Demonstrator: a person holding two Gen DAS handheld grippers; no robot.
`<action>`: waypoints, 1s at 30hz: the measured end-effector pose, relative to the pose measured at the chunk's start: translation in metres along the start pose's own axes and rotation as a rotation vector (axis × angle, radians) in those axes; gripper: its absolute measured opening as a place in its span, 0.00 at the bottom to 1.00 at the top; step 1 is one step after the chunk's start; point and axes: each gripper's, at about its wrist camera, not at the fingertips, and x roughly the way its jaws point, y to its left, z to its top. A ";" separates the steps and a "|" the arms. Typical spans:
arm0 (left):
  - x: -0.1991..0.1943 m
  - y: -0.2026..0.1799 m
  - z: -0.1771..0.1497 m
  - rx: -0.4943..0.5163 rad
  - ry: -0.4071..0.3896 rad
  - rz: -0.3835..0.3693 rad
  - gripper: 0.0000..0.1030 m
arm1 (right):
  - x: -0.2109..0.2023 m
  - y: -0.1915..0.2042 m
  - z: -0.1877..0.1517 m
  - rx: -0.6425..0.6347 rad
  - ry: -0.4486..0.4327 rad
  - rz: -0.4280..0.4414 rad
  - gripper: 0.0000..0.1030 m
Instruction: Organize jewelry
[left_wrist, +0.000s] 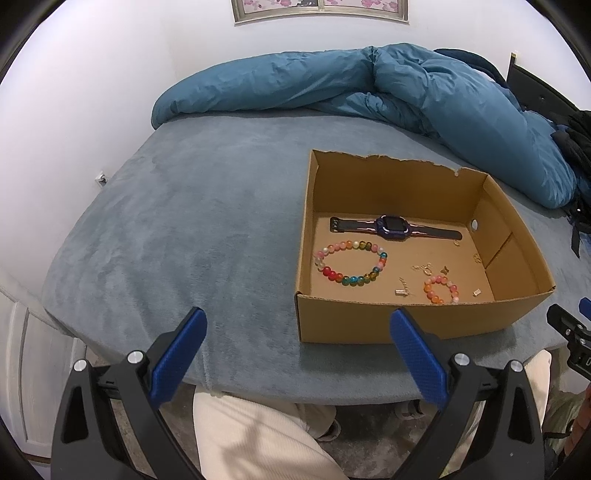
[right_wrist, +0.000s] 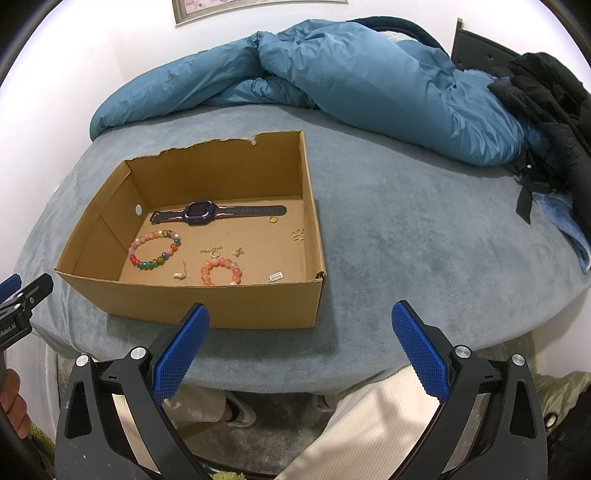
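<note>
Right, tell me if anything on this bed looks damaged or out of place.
The cardboard box has a ragged, torn top edge along its far wall, as if a flap was ripped off. Inside, the watch and two bead bracelets lie flat among small loose gold pieces scattered over the floor. Nothing has spilled onto the bed.

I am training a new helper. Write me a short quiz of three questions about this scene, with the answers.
1. True or false: the watch lies on the blanket, outside the box.
2. How many bead bracelets are in the box?
3. Which holds something now? A) left tongs B) right tongs C) neither

Key
1. False: it lies inside, by the far wall.
2. Two: a large one and a small one.
3. C: both are open and empty.
</note>
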 end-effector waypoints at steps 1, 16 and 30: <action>0.000 0.000 0.000 0.001 0.001 -0.002 0.95 | 0.000 0.000 0.000 -0.001 0.000 -0.001 0.92; 0.001 -0.007 0.002 0.023 0.006 -0.038 0.95 | 0.000 -0.003 -0.002 0.002 0.000 -0.002 0.92; 0.000 -0.009 0.003 0.028 0.004 -0.042 0.95 | -0.001 -0.011 -0.003 0.012 0.000 -0.009 0.92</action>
